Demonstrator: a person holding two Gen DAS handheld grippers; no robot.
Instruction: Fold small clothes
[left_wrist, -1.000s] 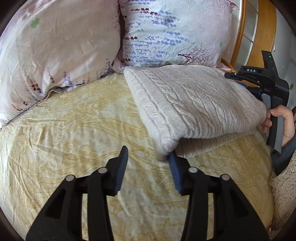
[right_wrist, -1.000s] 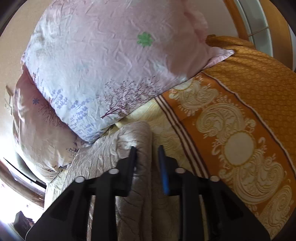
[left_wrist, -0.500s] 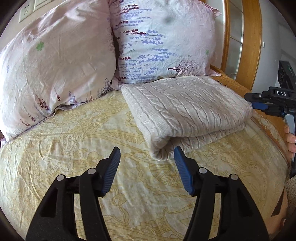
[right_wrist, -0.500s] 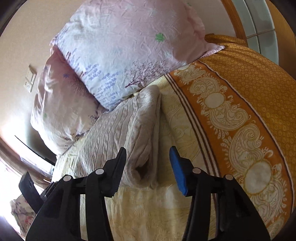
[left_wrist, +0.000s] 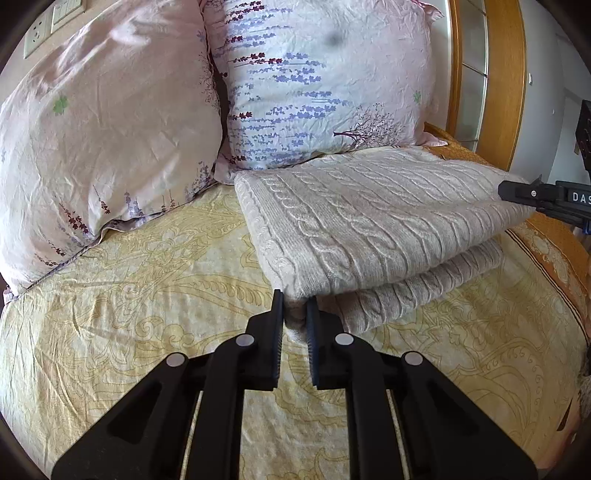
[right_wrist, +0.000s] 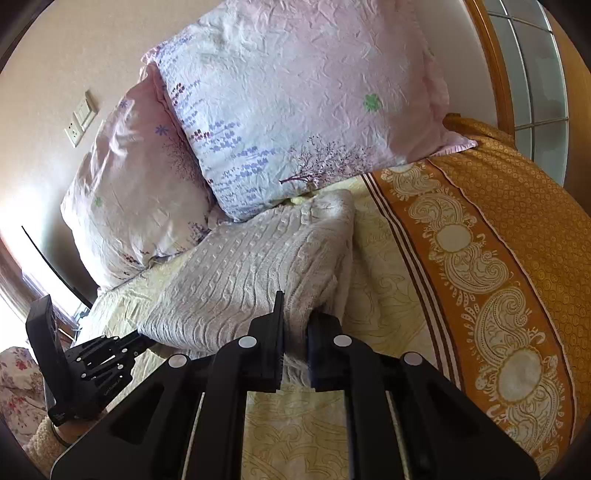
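**Both grippers re-clamped on the folded knit**

The left gripper was found clamped on the near corner of the knit, with cloth bunched between its fingers. Half a second earlier those fingers stood wide apart just short of that corner; they had since closed and moved in. The right gripper showed the same change: fingers earlier spread either side of the knit's end, now pinched on the edge directly ahead of the tips.

The knit lay on the bedspread, folded double, its upper layer resting on a lower layer that showed just beyond and to the right of the left fingers. Its far edge touched the right-hand pillow. From the right wrist view the bulk of the knit extended ahead and to the left of the fingers, with the orange border off to the right.

Assessment: one fold appeared complete, and the renewed grip at two ends suggested a further fold or a repositioning was in preparation. How many layers each gripper held could not be determined. If only the top layer was caught, lifting would likely open the existing fold.
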